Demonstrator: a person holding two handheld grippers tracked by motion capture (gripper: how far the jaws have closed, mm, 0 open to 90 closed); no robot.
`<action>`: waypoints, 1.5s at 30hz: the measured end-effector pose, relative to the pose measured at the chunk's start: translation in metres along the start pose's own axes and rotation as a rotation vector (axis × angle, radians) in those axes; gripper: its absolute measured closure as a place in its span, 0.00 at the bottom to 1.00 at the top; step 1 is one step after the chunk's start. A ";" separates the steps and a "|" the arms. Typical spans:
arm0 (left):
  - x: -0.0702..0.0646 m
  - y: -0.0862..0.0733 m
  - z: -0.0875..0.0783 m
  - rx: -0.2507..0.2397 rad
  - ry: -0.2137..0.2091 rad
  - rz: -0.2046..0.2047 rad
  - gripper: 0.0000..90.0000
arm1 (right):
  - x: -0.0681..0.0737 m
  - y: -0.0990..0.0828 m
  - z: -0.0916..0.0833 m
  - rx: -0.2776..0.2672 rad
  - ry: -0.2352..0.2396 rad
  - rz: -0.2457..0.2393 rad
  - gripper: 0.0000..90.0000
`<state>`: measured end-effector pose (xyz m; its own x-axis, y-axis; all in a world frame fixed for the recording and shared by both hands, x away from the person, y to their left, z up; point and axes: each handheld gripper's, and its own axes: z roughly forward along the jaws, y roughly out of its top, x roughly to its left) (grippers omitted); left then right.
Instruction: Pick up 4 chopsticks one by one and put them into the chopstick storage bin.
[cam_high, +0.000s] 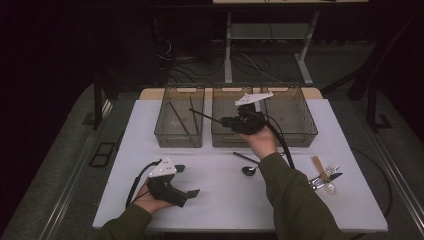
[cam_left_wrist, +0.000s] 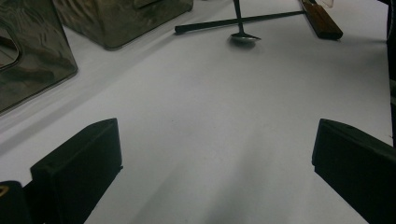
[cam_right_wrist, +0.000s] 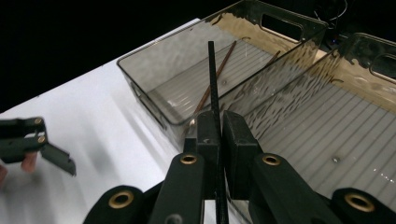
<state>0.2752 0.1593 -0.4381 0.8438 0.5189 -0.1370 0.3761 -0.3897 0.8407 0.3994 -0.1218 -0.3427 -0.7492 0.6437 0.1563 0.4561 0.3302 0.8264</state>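
Two black jaws of the right gripper (cam_right_wrist: 218, 135) stood at the bottom centre of the right gripper view, pressed together on a thin black chopstick (cam_right_wrist: 212, 79). That stick pointed up the frame toward the smoky transparent plastic bin on the left (cam_right_wrist: 154, 70), where two brown chopsticks (cam_right_wrist: 212, 84) already lay on the ribbed floor.

In the high view, the right gripper (cam_high: 227, 121) hovered at frame centre over the middle transparent bin (cam_high: 220, 137), with the held stick's tip reaching over the left bin (cam_high: 162, 132). The left gripper (cam_high: 187, 180) rested at lower left with its jaws wide apart and nothing between them.

Progress was judged as partial: two sticks were binned, one was in transit and not yet released. A dark metal spoon (cam_high: 248, 170) crossed by another dark stick (cam_high: 245, 157) remained on the white table (cam_high: 210, 200), as did a cluster of silver cutlery (cam_high: 327, 179) at lower right.

The individual pieces in that cluster could not be separated. The contents of the right-hand bin (cam_high: 310, 127) were hard to make out.
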 end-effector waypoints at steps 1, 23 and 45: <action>0.000 0.000 0.000 0.000 0.000 0.000 0.01 | 0.000 0.002 0.002 0.003 -0.002 0.004 0.95; -0.001 0.001 -0.001 -0.010 -0.008 0.004 0.01 | 0.001 0.024 0.070 0.037 -0.067 0.039 0.95; -0.001 0.002 0.000 -0.004 -0.012 0.009 0.01 | 0.002 0.054 0.140 0.103 -0.133 0.064 0.95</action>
<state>0.2753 0.1578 -0.4360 0.8518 0.5061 -0.1353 0.3668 -0.3917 0.8438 0.4901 -0.0063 -0.3732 -0.6498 0.7493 0.1281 0.5527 0.3500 0.7563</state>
